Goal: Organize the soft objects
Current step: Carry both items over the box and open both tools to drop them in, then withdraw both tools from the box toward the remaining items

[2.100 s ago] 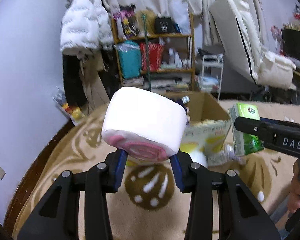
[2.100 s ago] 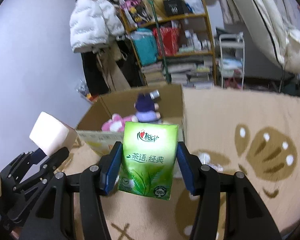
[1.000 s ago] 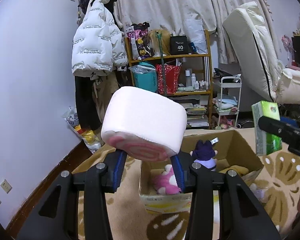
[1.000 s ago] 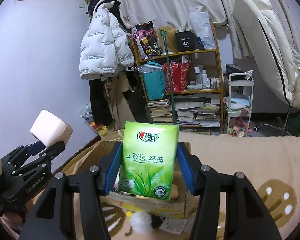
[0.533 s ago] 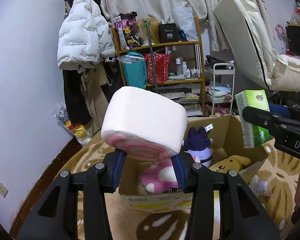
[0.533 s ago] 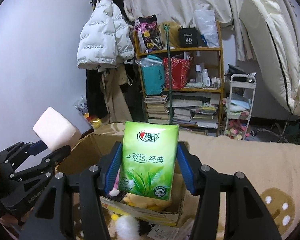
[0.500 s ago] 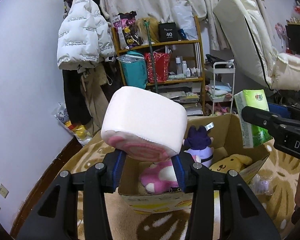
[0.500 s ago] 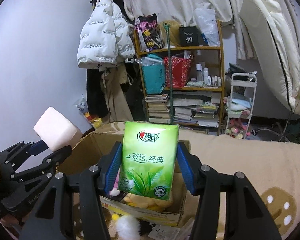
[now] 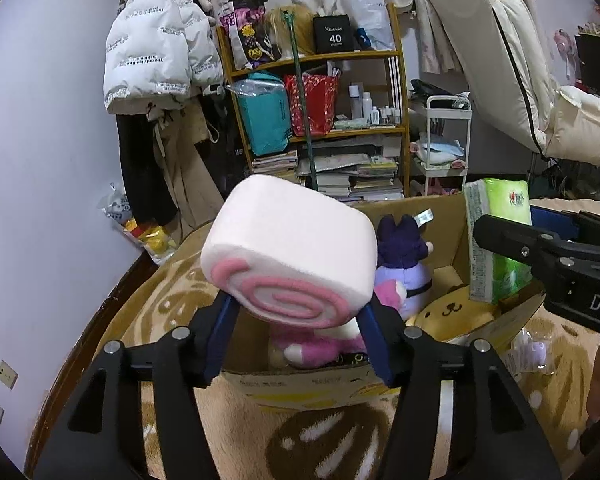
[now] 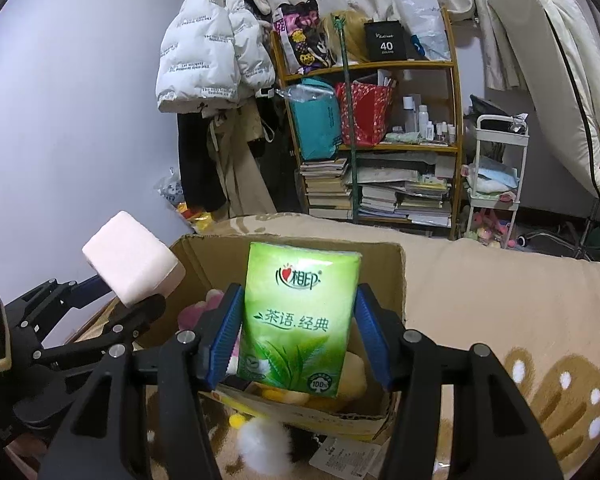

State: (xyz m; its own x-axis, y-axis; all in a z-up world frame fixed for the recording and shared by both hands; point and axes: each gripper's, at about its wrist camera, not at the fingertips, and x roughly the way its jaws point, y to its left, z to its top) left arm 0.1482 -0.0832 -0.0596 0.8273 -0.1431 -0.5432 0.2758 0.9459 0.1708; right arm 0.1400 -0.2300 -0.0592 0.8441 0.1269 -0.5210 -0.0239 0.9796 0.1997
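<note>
In the left wrist view, the left gripper [image 9: 298, 334] sits low in the centre, its jaws opening, with a white swirl-roll cushion [image 9: 290, 258] between the blue pads; whether they press it cannot be told. Behind it an open cardboard box [image 9: 448, 220] holds a purple plush [image 9: 404, 256], a pink plush [image 9: 320, 346] and a yellow plush [image 9: 448, 314]. In the right wrist view, the right gripper [image 10: 298, 338] clamps an upright green tissue pack [image 10: 298, 320] above the box, centre frame.
</note>
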